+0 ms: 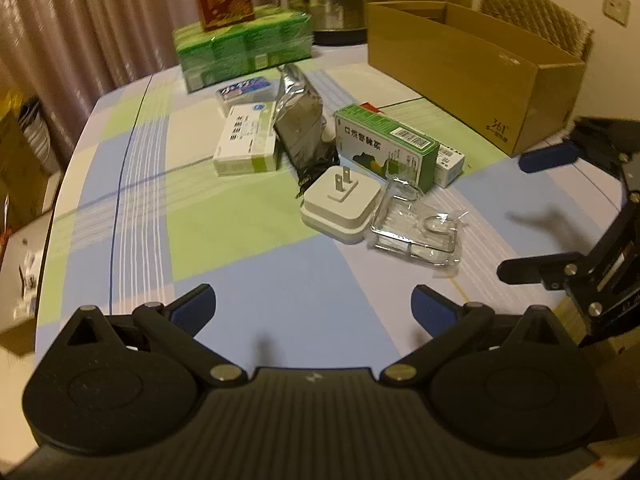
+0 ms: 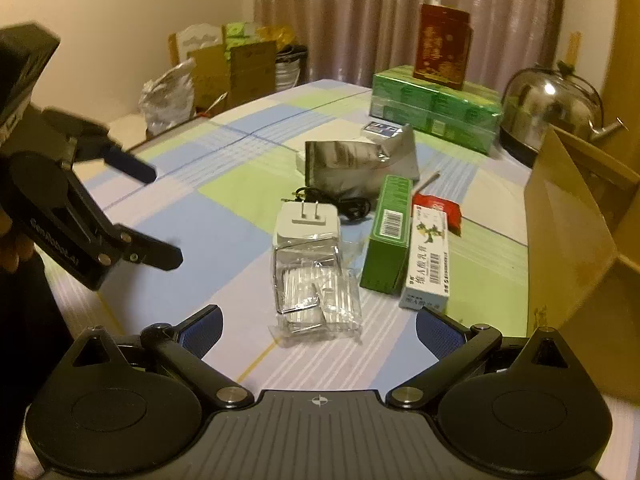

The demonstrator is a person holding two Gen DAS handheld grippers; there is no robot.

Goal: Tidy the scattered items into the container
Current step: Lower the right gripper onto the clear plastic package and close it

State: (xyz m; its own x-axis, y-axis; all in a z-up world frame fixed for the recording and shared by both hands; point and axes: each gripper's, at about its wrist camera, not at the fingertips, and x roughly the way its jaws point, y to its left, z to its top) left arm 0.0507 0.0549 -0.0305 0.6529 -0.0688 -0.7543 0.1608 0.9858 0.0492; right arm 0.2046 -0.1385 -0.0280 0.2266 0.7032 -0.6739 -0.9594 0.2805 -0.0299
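Both my left gripper [image 1: 314, 306] and right gripper [image 2: 318, 326] gape empty, the scattered items lie untouched, and the cardboard box [image 1: 472, 68] seems unfilled.

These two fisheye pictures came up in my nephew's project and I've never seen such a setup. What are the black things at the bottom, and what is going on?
No robot here: a person holds a two-finger gripper in each hand, each carrying a camera looking along its fingers. One view is from the left gripper, the other from the right gripper; each also shows the other off to its side. Both are open and hold nothing. On the checked tablecloth lie a white plug adapter, a clear plastic packet, a green box, a foil pouch and small white boxes. The cardboard box is probably the container.
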